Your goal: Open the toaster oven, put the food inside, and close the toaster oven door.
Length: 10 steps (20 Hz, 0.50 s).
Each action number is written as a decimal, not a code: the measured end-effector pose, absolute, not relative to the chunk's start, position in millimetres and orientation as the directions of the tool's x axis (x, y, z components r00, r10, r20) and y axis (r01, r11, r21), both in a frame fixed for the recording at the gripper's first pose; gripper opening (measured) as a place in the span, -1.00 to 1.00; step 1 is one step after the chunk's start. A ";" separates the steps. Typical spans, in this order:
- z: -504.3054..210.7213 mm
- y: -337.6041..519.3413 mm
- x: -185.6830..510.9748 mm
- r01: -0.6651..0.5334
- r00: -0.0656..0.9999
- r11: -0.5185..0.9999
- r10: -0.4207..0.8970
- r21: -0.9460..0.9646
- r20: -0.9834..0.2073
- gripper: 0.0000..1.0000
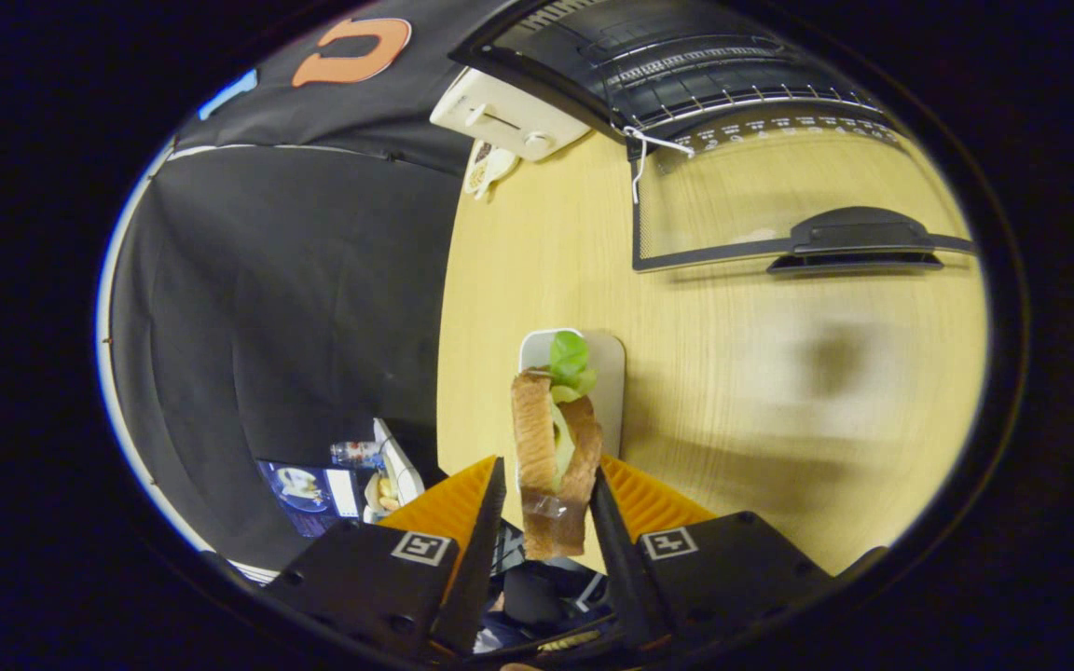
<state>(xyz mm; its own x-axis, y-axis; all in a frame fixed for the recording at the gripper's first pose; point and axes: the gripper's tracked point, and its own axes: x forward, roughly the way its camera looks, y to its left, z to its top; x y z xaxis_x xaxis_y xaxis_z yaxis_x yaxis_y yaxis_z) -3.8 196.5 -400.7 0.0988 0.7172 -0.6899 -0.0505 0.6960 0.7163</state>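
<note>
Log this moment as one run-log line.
claw: shut on sandwich | sandwich: lifted above plate | toaster oven door: open, beyond claw | next: likely carry sandwich to oven

1. Gripper [548, 508] fingers clamp a sandwich of two brown toast slices with green lettuce [556, 438], held on edge.
2. Beyond it, a small pale rectangular plate [607, 373] lies on the light wooden worktop [779, 391].
3. Farther on, the cream toaster oven [509, 116] stands open, its black-framed glass door [779, 205] folded down flat, wire rack [733, 84] inside.
</note>
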 end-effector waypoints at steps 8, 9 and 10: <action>-332.7 178.2 -11.9 -0.032 0.099 0.631 0.773 0.775 -0.626 -0.21; -318.4 170.0 -9.1 -0.037 0.121 0.619 0.782 0.784 -0.612 -0.22; -306.6 161.5 -5.0 -0.042 0.146 0.612 0.786 0.790 -0.601 -0.21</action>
